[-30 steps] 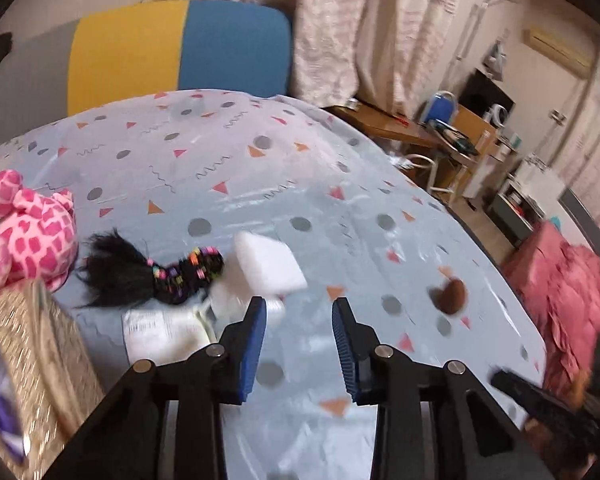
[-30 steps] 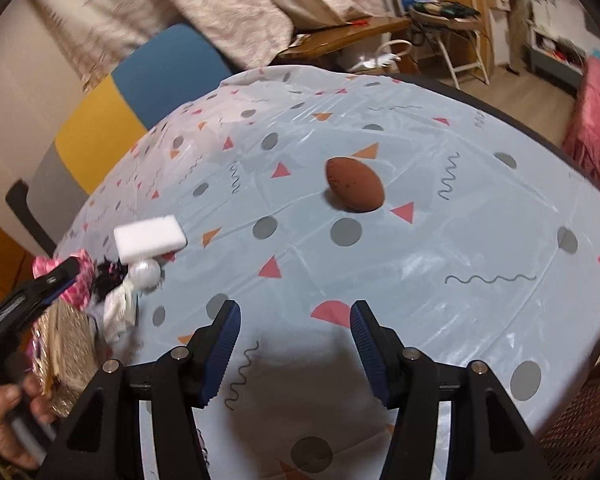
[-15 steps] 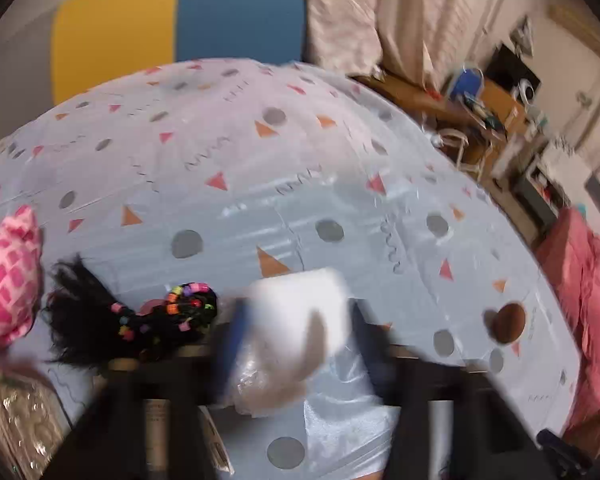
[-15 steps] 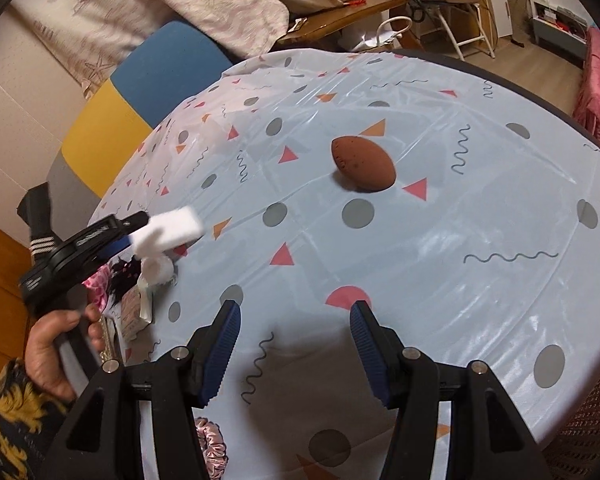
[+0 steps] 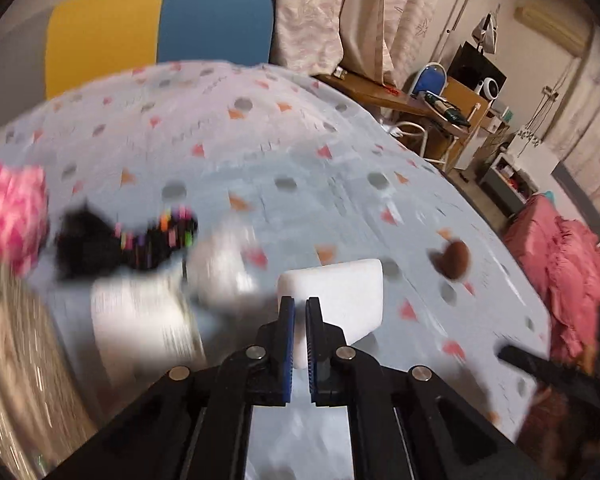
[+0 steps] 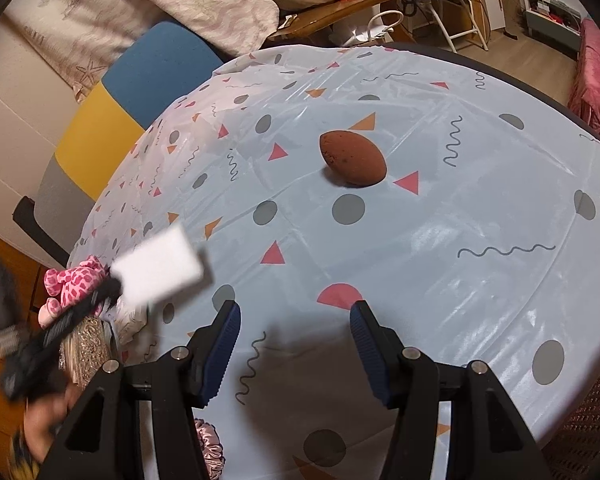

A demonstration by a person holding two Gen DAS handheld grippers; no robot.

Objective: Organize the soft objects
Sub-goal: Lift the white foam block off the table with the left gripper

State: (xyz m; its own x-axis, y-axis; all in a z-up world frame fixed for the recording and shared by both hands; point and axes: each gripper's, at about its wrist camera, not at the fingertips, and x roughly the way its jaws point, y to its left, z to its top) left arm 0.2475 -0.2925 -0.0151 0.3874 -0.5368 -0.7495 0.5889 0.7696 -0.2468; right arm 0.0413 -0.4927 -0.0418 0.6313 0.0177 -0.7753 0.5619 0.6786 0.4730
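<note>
The left gripper (image 5: pixel 298 320) has just closed its fingers on the white sponge (image 5: pixel 340 296), now lifted off the desk (image 6: pixel 460 220). Right gripper (image 6: pixel 294 344) fingers stay spread; brown sponge (image 6: pixel 352 158) waits at 12 o'clock.

No readable text, brand, number or sign can be made out in either view. Faint print is borne by the white paper sheet (image 5: pixel 140 320) lying on the pale blue patterned tablecloth (image 5: pixel 300 184), but it is blurred beyond reading.
</note>
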